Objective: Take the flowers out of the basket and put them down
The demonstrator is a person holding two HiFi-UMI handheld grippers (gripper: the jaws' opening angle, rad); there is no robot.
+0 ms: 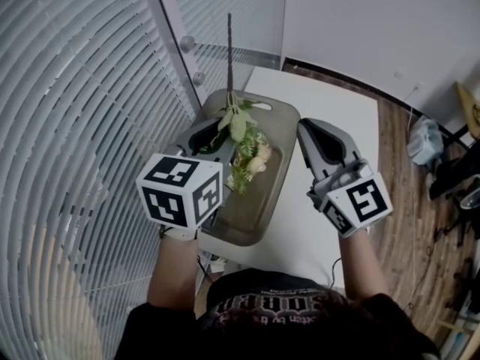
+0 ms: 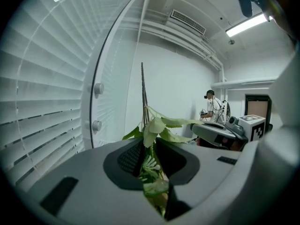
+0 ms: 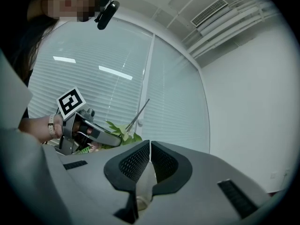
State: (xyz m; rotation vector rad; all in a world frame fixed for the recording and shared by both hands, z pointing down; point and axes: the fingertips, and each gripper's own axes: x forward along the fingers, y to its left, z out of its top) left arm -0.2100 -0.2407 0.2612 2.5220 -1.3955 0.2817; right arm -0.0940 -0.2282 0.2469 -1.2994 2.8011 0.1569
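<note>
A white surface (image 1: 330, 111) stands in a room corner, with slatted blinds (image 1: 75, 126) along its left side and a wood floor (image 1: 405, 201) on its right. Nearest the camera are the person's dark shirt and two bare forearms, each reaching out to a marker cube.

The left tool (image 1: 217, 137) is pinching the flowers (image 1: 244, 145). In the left gripper view the dark pads of the left tool (image 2: 149, 151) stand only slightly apart, with the flowers' (image 2: 157, 128) green leaves and fern-like sprigs pressed between them. A pale bloom (image 1: 259, 160) hangs on the near side of the grip, and broad leaves spread just past the fingertips. A long, thin, dark stem (image 1: 229, 51) runs on from there towards the far end of the surface. The bunch is over the basket (image 1: 281, 118), a shallow olive-grey one with handle slots that lies on the surface's left half. Whether the lowest sprigs touch its floor cannot be told.

The right tool (image 1: 311, 130) sits just beside the basket's right rim, over bare surface. Its pads are pressed together with nothing between them, as the right gripper view shows (image 3: 150, 149).

Past the basket, two round knobs (image 1: 187, 43) sit on a pale frame by the blinds, and a plain white wall closes the corner. Far off in the left gripper view, another person (image 2: 213, 109) stands against that wall.
</note>
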